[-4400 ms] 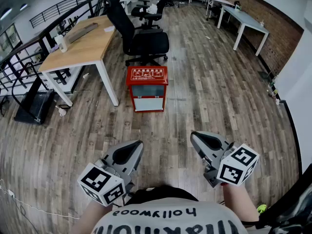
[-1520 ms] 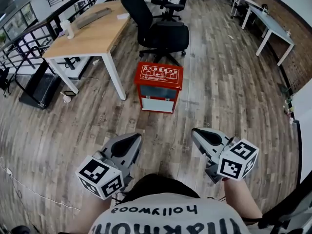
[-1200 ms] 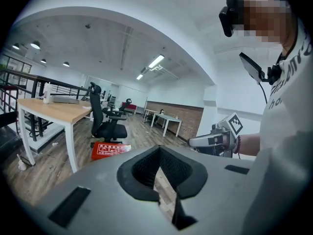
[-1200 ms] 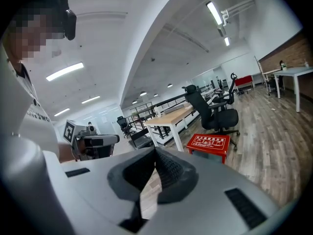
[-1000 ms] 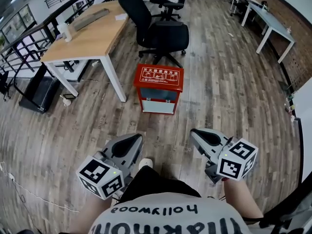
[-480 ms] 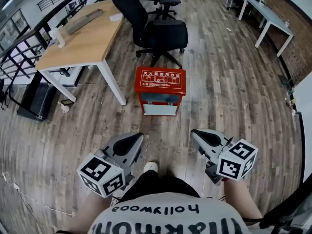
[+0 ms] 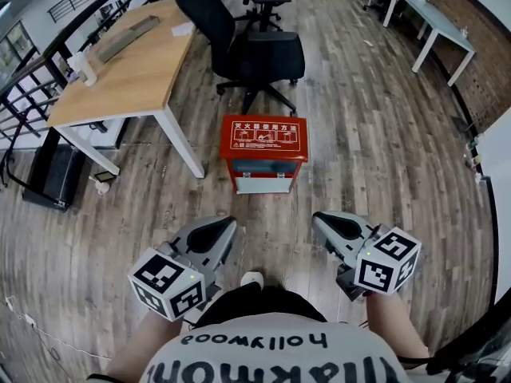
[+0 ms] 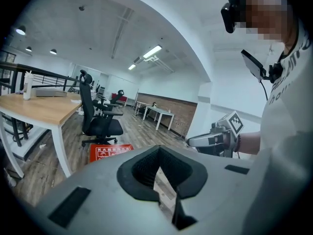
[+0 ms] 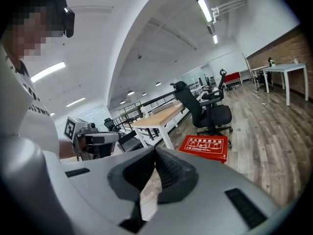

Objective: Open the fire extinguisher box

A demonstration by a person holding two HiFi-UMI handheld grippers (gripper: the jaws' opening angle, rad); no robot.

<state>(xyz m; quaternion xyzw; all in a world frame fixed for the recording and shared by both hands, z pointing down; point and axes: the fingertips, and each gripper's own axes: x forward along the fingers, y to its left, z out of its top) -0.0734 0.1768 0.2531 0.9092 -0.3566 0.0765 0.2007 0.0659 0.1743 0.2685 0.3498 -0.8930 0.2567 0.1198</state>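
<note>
A red fire extinguisher box (image 7: 263, 153) stands on the wooden floor ahead, lid down, with a glass front panel. It also shows low in the left gripper view, box (image 8: 110, 152), and in the right gripper view, box (image 9: 205, 146). My left gripper (image 7: 226, 227) is held near my body at lower left, jaws shut and empty. My right gripper (image 7: 320, 222) is held at lower right, also shut with nothing between its jaws. Both are well short of the box, with bare floor between.
A wooden desk (image 7: 128, 57) with white legs stands left of the box. A black office chair (image 7: 247, 46) sits just behind the box. More chairs and white tables (image 7: 431, 24) lie farther back. A railing (image 7: 32, 62) runs along the left. My shoe (image 7: 251, 279) shows below.
The view has advanced toward the box, which now sits nearer and more centred. Both grippers keep the same pose, shut.
</note>
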